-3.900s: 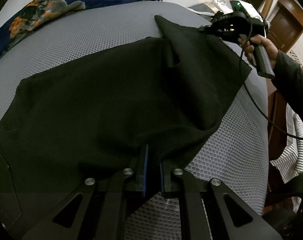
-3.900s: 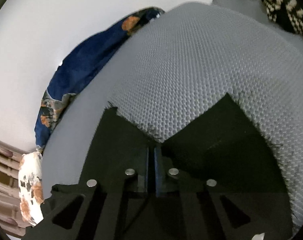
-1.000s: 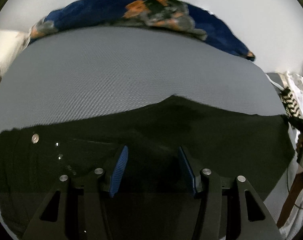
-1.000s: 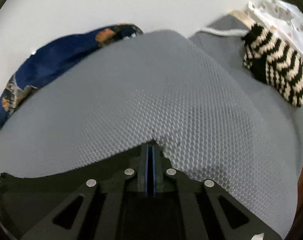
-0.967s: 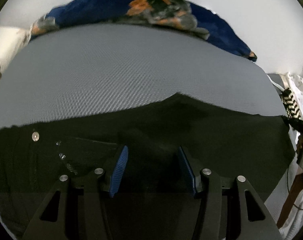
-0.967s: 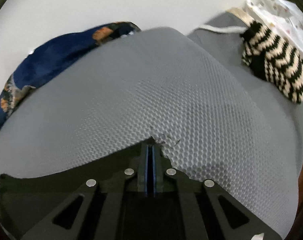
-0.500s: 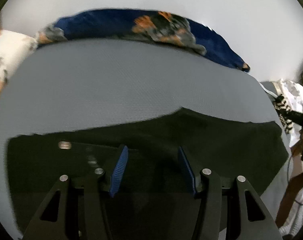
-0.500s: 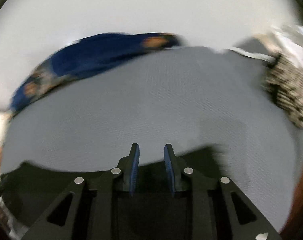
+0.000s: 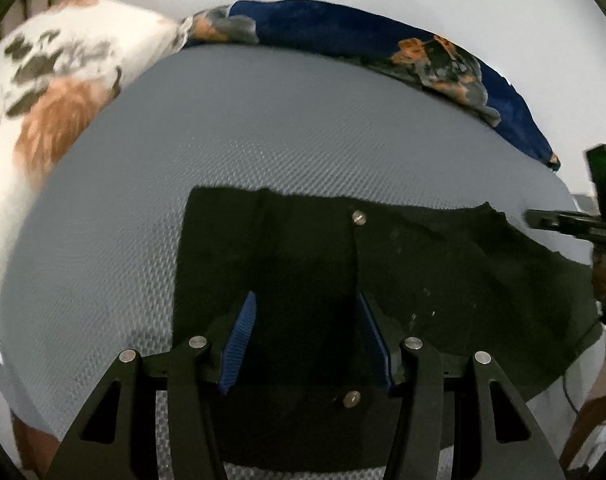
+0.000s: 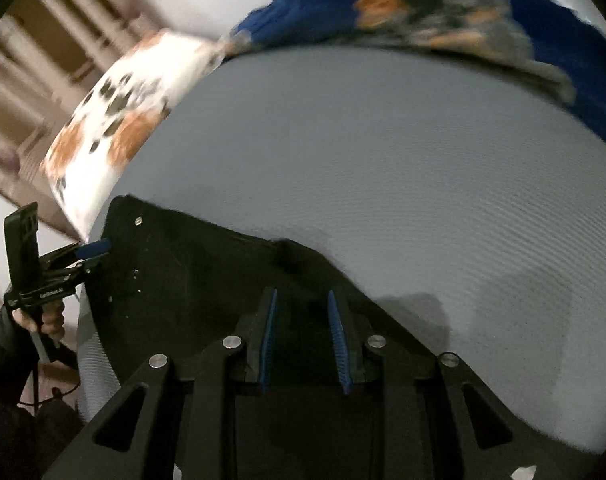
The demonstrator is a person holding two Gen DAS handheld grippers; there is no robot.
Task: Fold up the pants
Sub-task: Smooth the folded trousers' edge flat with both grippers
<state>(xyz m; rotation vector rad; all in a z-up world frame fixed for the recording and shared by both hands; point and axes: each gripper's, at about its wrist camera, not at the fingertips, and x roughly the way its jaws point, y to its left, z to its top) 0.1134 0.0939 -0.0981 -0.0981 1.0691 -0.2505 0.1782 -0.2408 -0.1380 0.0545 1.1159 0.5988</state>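
We see the black fabric pants [image 9: 383, 280] lying flat on the grey honeycomb-textured mattress [image 9: 263, 136], folded into a wide dark band whose far edge runs left to right across the bed. A small silver metal button [image 9: 358, 217] shows near that far edge in the left wrist view. Our left gripper [image 9: 307, 336] hangs over the left part of the pants with its blue-padded jaws spread wide and nothing between them. Our right gripper [image 10: 305, 336] sits over the other end of the garment, its jaws parted by a moderate gap and likewise gripping nothing; the cloth lies beneath them. In the right wrist view the left gripper appears at the far left end of the pants, just beside the cloth's edge. Along the far side of the mattress lies a dark blue blanket with orange and grey floral print [image 9: 403, 44], and to its left a white pillow with orange and dark blotches [image 9: 51, 92].
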